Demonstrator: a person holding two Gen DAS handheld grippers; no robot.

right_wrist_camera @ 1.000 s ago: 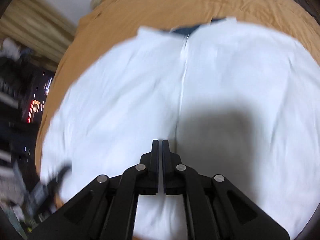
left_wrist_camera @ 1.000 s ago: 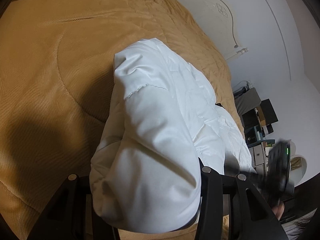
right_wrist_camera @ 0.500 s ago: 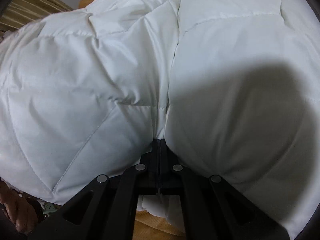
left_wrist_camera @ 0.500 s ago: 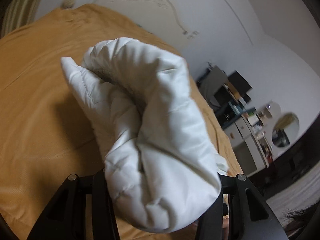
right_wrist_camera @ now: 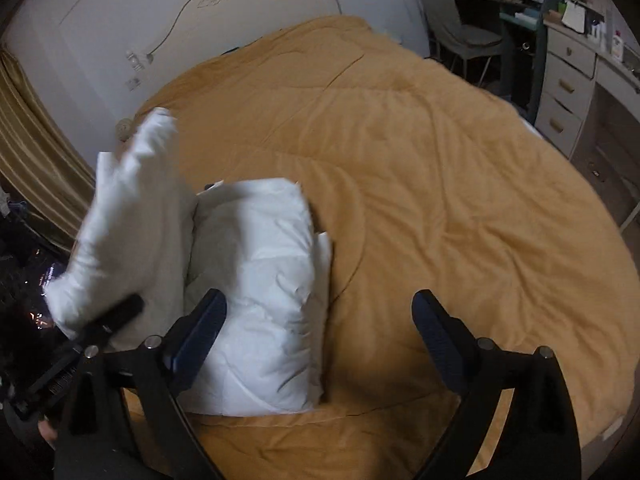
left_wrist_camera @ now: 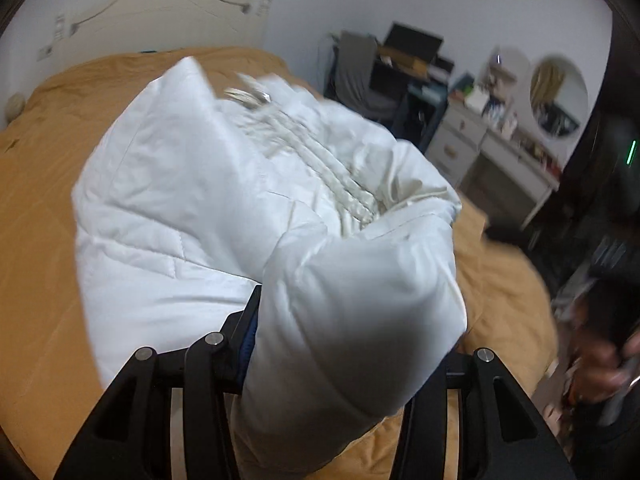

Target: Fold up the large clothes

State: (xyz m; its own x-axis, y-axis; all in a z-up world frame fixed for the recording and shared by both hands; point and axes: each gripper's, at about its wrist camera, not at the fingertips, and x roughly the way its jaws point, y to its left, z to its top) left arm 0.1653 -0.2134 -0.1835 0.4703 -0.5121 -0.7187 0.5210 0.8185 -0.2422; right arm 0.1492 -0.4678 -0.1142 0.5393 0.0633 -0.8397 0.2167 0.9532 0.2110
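Observation:
A white puffy jacket (right_wrist_camera: 256,280) lies folded in a thick bundle on the orange-brown bedspread (right_wrist_camera: 440,160). One loose part of the jacket (left_wrist_camera: 280,200) is lifted off the bed, and my left gripper (left_wrist_camera: 352,320) is shut on it; the fabric hides its right finger. In the right wrist view this raised part (right_wrist_camera: 128,220) hangs blurred at the left, over the bundle's left side. My right gripper (right_wrist_camera: 320,300) hovers above the bed with its jaws opening wide. Nothing is between its fingers; the bundle lies below its left finger (right_wrist_camera: 200,328).
A white headboard (right_wrist_camera: 200,20) stands at the far end of the bed. A chair (right_wrist_camera: 460,20), a desk and a white chest of drawers (right_wrist_camera: 568,92) line the right side. A striped curtain (right_wrist_camera: 32,152) hangs at the left. A person's hand (left_wrist_camera: 600,364) shows at the right.
My right gripper has let go of the jacket's seam, opened and drawn back above the bed. My left gripper has rolled and swung upward, carrying the gripped jacket part with it.

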